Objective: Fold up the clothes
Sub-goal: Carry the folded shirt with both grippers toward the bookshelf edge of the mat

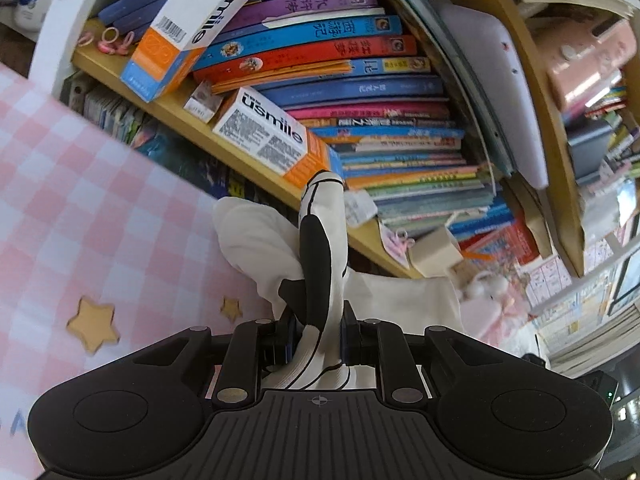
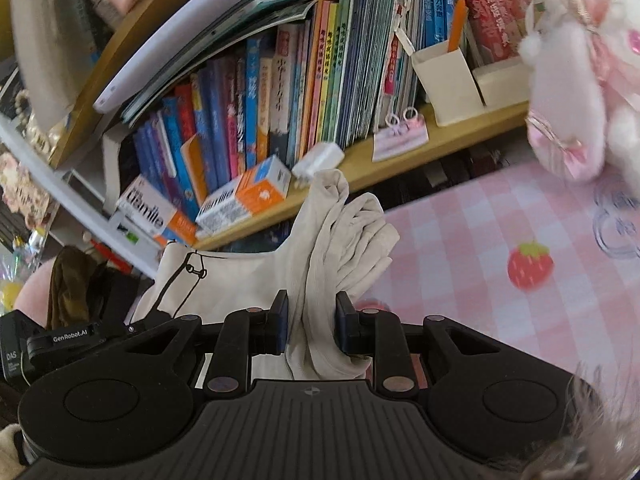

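The pink checked worktop [image 1: 80, 208] is being kept in view beneath both tools, with the bookshelf [image 1: 256, 160] standing close along its far edge. The cream garment [image 2: 240, 280] is being held up off the worktop, slung between the two tools in front of the shelf, and it is being gripped at both ends. A gathered, black-printed part of it is being clamped between the fingers of the left hand-held gripper [image 1: 318, 340], and a bunched fold is being pinched by the right hand-held gripper [image 2: 312, 328].

Judging by the slack, the cloth is being carried or spread for a fold; which of these cannot be settled. For a clean result, the two tools are best being drawn apart until the hanging span is taut and level, then lowered together so the fabric is being laid flat, not crumpled.

Open room is being offered mainly on the near side of the worktop. The shelf lip, the loose toothpaste boxes [image 1: 276, 136] and the plush toy [image 2: 580, 80] at the right edge are crowding the far side, so any swing is better being kept low and towards the person.
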`<state>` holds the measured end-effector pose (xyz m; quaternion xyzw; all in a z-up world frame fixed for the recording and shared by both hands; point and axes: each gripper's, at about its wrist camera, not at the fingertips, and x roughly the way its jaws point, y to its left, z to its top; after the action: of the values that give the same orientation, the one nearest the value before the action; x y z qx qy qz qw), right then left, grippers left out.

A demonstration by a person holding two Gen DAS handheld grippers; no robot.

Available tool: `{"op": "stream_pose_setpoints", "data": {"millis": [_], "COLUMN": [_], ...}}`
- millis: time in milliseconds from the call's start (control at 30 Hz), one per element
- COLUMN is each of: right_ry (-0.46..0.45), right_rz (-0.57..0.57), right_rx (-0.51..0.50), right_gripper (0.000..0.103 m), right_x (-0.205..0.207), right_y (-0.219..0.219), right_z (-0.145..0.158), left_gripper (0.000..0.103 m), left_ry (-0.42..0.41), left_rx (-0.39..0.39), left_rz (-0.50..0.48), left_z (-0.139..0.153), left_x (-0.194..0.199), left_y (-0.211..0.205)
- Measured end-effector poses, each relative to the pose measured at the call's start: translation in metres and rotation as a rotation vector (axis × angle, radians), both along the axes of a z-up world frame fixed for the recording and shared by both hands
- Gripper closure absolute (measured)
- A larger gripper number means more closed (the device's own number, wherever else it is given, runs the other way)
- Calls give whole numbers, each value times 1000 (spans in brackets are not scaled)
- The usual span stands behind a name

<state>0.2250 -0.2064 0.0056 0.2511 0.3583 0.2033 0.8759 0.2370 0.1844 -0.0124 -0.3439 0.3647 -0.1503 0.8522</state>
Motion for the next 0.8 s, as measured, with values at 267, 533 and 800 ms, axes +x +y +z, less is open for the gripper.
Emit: {"op": "stream_pose_setpoints", "data": {"millis": [267,533,800], "right_ry": [3,54,165], "right_rz": [-11,-83,-182], "right_rx": [13,121,289], "right_gripper": [82,82,75], "right_x": [38,54,59], "right_y": [-2,-14,-28], "right_z": [-9,-45,-88], "left_gripper": [85,84,75], "left_ry": [-7,59,125], "left_rx": [-12,-92,-192], "left_rz": [8,119,189], "left_z": [-10,-52,-77], "left_x": [31,40,36], "left_y": [-1,6,14]}}
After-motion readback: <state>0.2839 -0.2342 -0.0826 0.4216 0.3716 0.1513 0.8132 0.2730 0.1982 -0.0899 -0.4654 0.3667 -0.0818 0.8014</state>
